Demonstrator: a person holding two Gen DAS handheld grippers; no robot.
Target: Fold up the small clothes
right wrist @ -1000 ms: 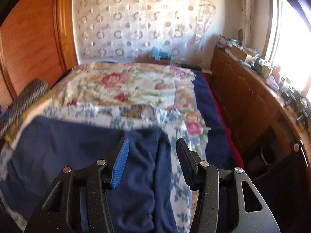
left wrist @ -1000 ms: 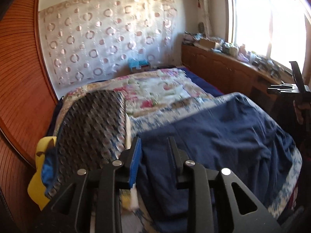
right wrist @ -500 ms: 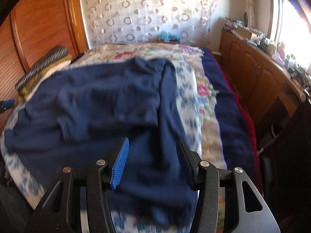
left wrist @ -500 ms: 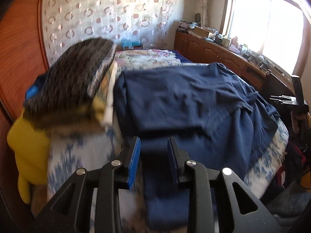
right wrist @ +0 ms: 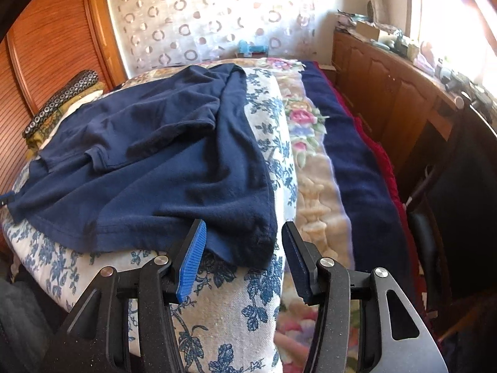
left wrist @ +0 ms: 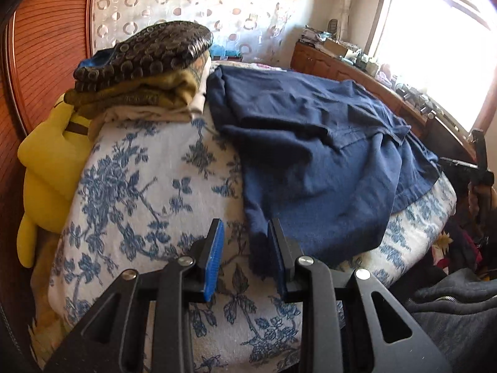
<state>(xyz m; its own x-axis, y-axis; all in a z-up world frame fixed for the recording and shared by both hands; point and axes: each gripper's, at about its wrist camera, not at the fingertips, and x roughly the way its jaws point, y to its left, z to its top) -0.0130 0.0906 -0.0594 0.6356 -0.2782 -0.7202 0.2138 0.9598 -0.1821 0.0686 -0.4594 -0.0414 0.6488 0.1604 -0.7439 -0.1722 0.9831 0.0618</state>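
1. Bed [left wrist: 139,171]: floral cover, folded pile [left wrist: 146,71] at 10 o'clock.
2. Navy shirt [right wrist: 174,161] sprawls across centre, hem nearest.
3. Left tool [left wrist: 245,248] narrow, empty; right tool [right wrist: 242,248] wider, empty, straddling a hem corner. Shallow bites risk slipping, skewing the fold.

We see hard daylight from window [left wrist: 441,46], blown-out glare there; fisheye bends edges, corners dark, slight blur.

matt navy cloth shirt [right wrist: 174,168], ribbed fingers [right wrist: 192,261]
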